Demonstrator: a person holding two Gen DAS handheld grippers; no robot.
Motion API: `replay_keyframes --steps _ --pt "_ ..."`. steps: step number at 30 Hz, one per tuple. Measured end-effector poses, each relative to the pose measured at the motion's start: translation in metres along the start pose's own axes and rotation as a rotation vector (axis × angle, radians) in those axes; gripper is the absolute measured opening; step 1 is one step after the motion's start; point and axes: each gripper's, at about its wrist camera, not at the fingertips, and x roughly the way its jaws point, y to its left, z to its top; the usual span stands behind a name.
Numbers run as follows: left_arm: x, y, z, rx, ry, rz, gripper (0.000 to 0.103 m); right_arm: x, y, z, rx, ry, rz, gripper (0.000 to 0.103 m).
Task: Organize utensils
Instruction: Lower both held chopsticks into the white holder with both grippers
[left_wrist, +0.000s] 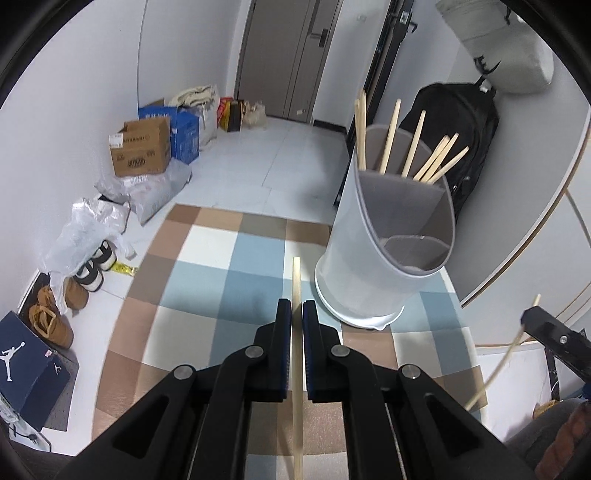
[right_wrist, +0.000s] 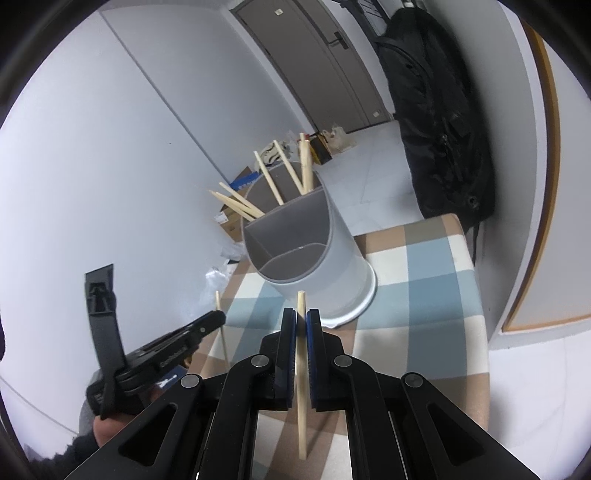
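Our left gripper and right gripper were each clamped on a chopstick above the checked cloth, short of the holder; light, stiff and slippery, each seemed best pinched mid-shaft.

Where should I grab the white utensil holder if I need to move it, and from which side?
Judging by shape, grip the utensil holder by its low front rim, coming from above on the near side. That rim is thin, the front compartments look empty, and the chopsticks lean out of the tall back compartment, blocking that side.
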Motion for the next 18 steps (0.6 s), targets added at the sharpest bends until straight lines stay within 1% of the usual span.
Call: replay_keyframes --steps 9,14,18 --pt "-0.034 0.003 0.005 0.019 -0.111 -0.044 0.002 -0.001 0.017 -0.001 -0.05 -0.035 -0.002 0.005" --pt "-0.046 0.002 0.007 0.04 -0.142 -0.067 0.002 -0.005 0.032 -0.002 -0.094 -0.065 0.015 0.005" --pt "-0.053 -0.002 0.009 0.078 -0.166 -0.066 0.002 -0.003 0.044 -0.003 -0.134 -0.071 0.014 0.005"
